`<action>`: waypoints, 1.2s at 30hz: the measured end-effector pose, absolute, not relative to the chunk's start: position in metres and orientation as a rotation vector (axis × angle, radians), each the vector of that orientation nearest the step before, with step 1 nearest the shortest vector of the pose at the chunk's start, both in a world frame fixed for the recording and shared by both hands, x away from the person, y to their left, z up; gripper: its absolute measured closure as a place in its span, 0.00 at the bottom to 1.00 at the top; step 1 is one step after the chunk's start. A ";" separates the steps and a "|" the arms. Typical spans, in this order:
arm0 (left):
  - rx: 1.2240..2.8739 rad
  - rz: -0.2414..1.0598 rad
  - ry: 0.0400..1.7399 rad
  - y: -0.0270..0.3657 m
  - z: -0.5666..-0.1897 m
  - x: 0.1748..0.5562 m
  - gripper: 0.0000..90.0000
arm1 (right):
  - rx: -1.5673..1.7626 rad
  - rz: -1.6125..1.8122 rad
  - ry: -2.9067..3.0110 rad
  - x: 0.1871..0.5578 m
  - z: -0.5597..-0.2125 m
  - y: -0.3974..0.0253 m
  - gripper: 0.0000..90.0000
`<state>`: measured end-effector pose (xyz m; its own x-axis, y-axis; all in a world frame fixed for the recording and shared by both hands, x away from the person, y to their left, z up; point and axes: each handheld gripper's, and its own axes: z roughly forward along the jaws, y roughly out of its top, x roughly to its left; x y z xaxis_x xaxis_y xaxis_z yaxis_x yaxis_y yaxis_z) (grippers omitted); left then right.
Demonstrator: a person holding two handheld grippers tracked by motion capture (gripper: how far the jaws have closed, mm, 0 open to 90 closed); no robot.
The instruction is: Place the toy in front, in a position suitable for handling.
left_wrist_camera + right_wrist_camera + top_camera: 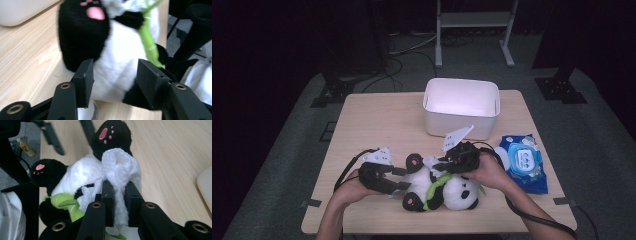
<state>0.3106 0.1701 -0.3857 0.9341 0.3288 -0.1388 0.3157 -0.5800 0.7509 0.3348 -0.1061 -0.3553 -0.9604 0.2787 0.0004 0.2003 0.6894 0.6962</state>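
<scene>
A black-and-white panda plush [447, 190] with a green bamboo sprig lies on its back near the front of the wooden table [377, 120]. My right gripper [441, 164] is shut on a white wipe [122, 167], which rests against the panda's [80, 173] belly and a black foot with a pink pad. From the left, my left gripper [402, 179] stands open at the panda's legs. In the left gripper view its pads [85, 80] straddle the panda's [115, 57] white body without closing on it.
A white plastic bin [457, 125] stands at the back centre of the table. To the right of my right hand lies a blue pack of wet wipes [523, 162]. Cables trail from both grippers toward the front edge.
</scene>
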 end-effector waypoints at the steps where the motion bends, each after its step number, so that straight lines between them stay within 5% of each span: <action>1: 2.232 0.020 0.463 0.168 -0.388 0.312 0.51 | 0.382 1.126 2.793 0.333 -0.355 -0.105 0.89; 20: 2.199 0.095 0.488 0.159 -0.392 0.316 0.26 | 0.245 1.125 2.852 0.314 -0.350 -0.086 0.89; 27: 2.176 0.034 0.465 0.158 -0.396 0.315 0.39 | 0.188 1.186 2.795 0.308 -0.341 -0.080 0.88; 36: 2.177 0.031 0.478 0.158 -0.397 0.315 0.40 | 0.166 1.288 2.762 0.309 -0.331 -0.066 0.88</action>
